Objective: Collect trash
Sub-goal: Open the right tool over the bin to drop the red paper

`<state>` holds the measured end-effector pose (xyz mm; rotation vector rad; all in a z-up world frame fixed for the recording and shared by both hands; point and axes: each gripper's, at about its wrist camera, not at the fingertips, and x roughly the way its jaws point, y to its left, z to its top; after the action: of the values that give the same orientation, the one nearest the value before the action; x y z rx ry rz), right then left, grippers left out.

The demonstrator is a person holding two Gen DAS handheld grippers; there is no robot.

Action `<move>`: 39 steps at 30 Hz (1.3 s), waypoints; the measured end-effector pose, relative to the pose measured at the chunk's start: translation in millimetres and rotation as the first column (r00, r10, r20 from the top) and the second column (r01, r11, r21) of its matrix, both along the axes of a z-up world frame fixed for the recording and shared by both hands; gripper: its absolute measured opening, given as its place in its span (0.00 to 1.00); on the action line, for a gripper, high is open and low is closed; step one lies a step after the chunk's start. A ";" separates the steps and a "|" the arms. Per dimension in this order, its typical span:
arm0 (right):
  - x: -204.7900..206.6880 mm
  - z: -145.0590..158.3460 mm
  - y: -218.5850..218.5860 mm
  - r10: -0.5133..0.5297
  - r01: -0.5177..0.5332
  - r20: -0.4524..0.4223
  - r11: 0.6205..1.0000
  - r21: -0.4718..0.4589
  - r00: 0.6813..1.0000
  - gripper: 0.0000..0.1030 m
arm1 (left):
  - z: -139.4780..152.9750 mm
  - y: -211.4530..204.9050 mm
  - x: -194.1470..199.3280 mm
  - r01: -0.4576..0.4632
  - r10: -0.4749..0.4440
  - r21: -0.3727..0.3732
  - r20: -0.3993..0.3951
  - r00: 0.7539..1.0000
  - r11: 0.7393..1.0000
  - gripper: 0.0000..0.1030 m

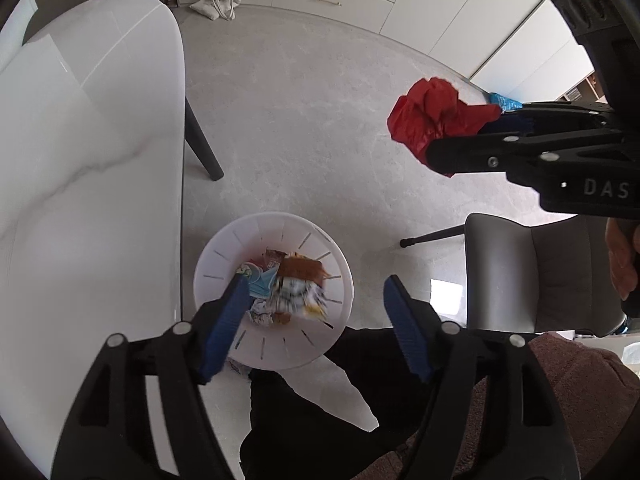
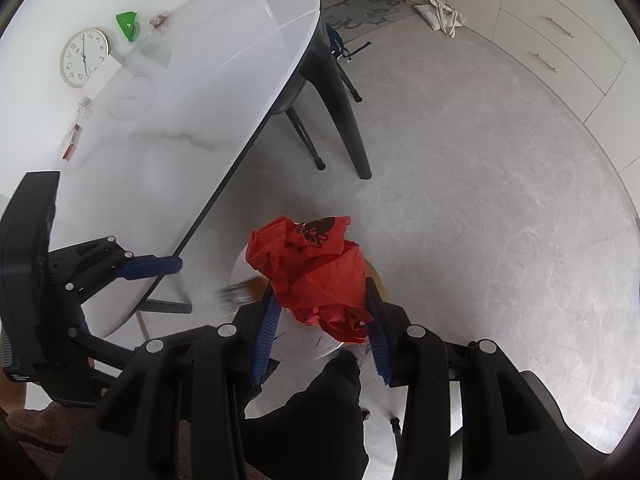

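While the left gripper point(image 1: 312, 320) hangs over the white slotted wastebasket point(image 1: 224, 256) at lower centre of the left wrist view, its blue pads point(image 1: 224, 324) stand wide apart with nothing pressed between them. A blurred white-and-yellow wrapper point(image 1: 298, 300) lies between the pads, above or on the heap in the basket; cannot tell which. Basket contents: a brown wrapper point(image 1: 300, 270), a light-blue packet point(image 1: 260, 284), and more crumpled scraps, too small to identify.

Right gripper point(image 2: 320, 316) is clamped on a crumpled red plastic bag point(image 2: 316, 272) with a black print. In the right wrist view the bag sits at centre, directly over the basket point(image 2: 300, 348), hiding most of it. In the left wrist view the same bag point(image 1: 432, 116) shows at upper right, off to the side of the basket.

On the white marble-look table point(image 2: 180, 120), upper left of the right wrist view: a green wrapper point(image 2: 127, 24), a round clock point(image 2: 84, 57), a red-and-white packet point(image 2: 72, 142).
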<state>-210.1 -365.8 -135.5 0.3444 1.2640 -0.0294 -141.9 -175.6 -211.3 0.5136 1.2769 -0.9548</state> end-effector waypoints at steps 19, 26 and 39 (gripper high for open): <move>8.0 -15.1 9.5 0.047 -0.047 -0.003 0.999 0.023 0.999 0.42 | 31.3 21.7 8.1 -0.128 0.130 -0.025 0.093 0.987 0.991 0.90; 24.0 -77.0 46.3 0.177 -0.174 -0.065 0.984 0.047 0.982 0.47 | 46.6 53.2 20.1 -0.249 0.250 -0.024 0.146 0.957 0.968 0.92; 38.3 -145.9 78.8 0.219 -0.219 -0.186 0.976 0.022 0.958 0.87 | 42.2 86.8 40.0 -0.382 0.376 0.009 0.155 0.914 0.924 0.92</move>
<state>-171.8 -287.0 -281.4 0.2039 1.4834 0.1307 -101.9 -88.8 -169.1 0.3423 1.2040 -0.5552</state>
